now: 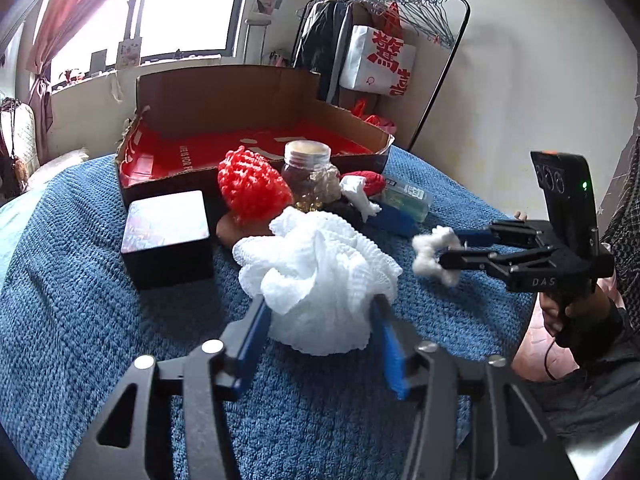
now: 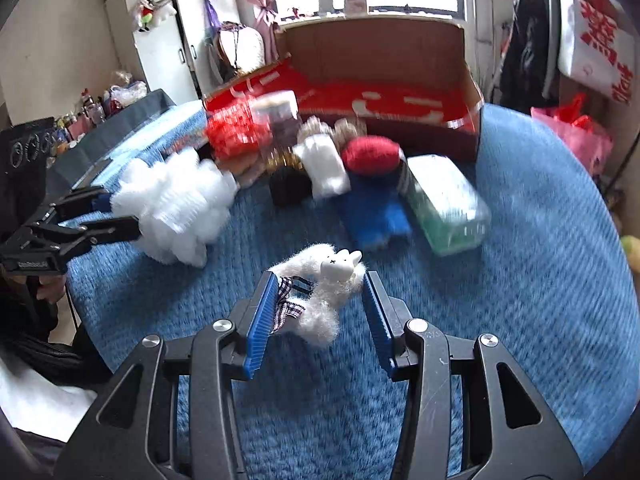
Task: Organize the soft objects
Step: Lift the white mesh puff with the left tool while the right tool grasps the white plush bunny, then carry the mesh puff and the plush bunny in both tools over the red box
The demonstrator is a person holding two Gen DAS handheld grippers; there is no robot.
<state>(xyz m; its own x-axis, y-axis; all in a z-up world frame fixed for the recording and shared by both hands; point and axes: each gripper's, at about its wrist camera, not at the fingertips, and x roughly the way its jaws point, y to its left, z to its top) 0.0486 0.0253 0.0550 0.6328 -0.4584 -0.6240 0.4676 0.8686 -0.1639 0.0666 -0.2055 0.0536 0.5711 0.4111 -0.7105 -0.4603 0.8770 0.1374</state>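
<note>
White mesh bath pouf (image 1: 320,276) is held between the blue pads of the left gripper (image 1: 318,328), lifted just off the blue blanket (image 1: 80,320). Pads are seen pressing into its lower sides, so it's clenched on the pouf; jaws are kept fairly wide bc the pouf is bulky and squashes.

Right gripper (image 2: 318,312) is closed on a small fluffy white bunny toy (image 2: 324,292) w/ a checked ribbon. Left pad is touching the ribbon side; contact on the right pad is less clear (motion blur), but from the left wrist view the toy is seen pinched at the fingertips and hanging clear of the blanket, so it's judged as grasped.

Both soft items are carried above the blanket, near the front, apart from the clutter. Cardboard box (image 1: 224,92) w/ red inside is open at the back and looks empty, prob the drop target, so each hand taking one soft thing makes sense: two moved per trip.

Left in a cluster just in front of the box: red knitted hat (image 1: 252,188), glass jar (image 1: 306,172), red yarn ball (image 2: 372,156), white sock-like piece (image 2: 324,168), blue cloth (image 2: 372,212), clear plastic case (image 2: 444,204), black cube box (image 1: 168,236). The hard items (jar, case, cube) are presumably to be left out.

Risk: the bunny is held by fluff only, so it could slip.
</note>
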